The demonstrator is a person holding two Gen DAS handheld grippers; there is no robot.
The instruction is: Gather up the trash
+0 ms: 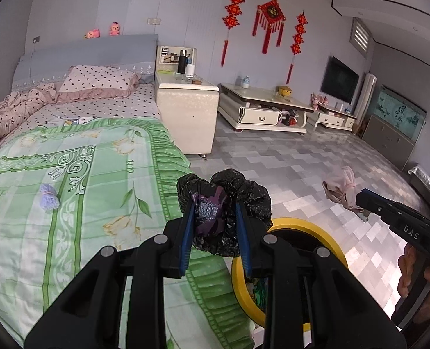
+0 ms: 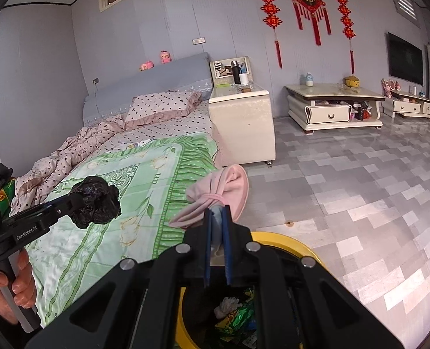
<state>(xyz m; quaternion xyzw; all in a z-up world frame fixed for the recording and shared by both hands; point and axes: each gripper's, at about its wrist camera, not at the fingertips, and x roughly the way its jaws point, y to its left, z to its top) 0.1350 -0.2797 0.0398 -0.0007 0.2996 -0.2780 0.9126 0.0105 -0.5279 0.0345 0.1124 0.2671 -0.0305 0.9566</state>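
While a crumpled black bag (image 1: 225, 209) is clamped between the blue pads of the left gripper (image 1: 215, 218), it is held in the air above the bed's edge and the yellow rim of a bin (image 1: 294, 224). A narrow gap is kept by the jaws, filled by the bag. A pink cloth (image 2: 220, 193), tied round with a band, is pinched by the right gripper (image 2: 218, 218), whose jaws are closed almost together on its knotted end; it is held over the same bin (image 2: 284, 240). Wrappers and a white wad (image 2: 226, 305) are seen inside the bin. A small lilac bundle (image 1: 49, 197) is left lying on the green quilt (image 1: 69, 174), well apart from both grippers. Each handle is gripped by a hand (image 2: 14, 282). Beyond the bed, a pale cabinet (image 1: 185, 116) is seen, and red knot ornaments (image 1: 270, 20) are hung on the wall.
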